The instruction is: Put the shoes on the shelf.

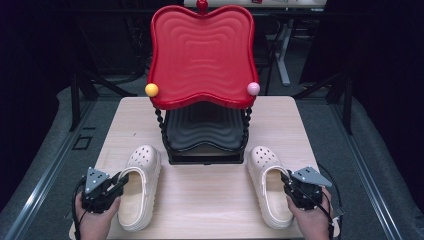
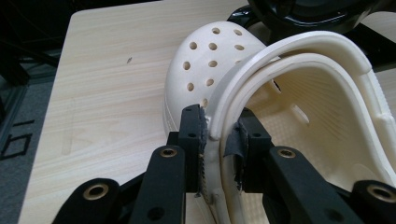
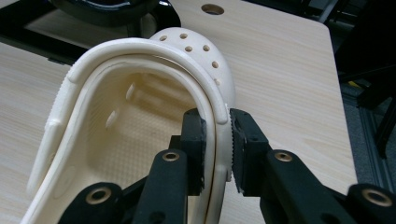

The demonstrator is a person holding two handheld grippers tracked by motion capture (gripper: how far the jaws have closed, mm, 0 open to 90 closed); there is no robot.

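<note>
On the pale wooden desk (image 1: 210, 200), before a two-tier rack with red and black wavy plastic trays (image 1: 202, 55), lie two cream perforated foam clogs. The left gripper (image 1: 120, 181) clamps the left clog's (image 1: 140, 185) rim; the right gripper (image 1: 286, 177) clamps the right clog's (image 1: 267, 185). Lift both evenly, keeping soles level.

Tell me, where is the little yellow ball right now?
In the high view, the yellow ball sits at the front left corner of the red tray, the top tier of the stand, opposite the pink ball at the right corner.
</note>
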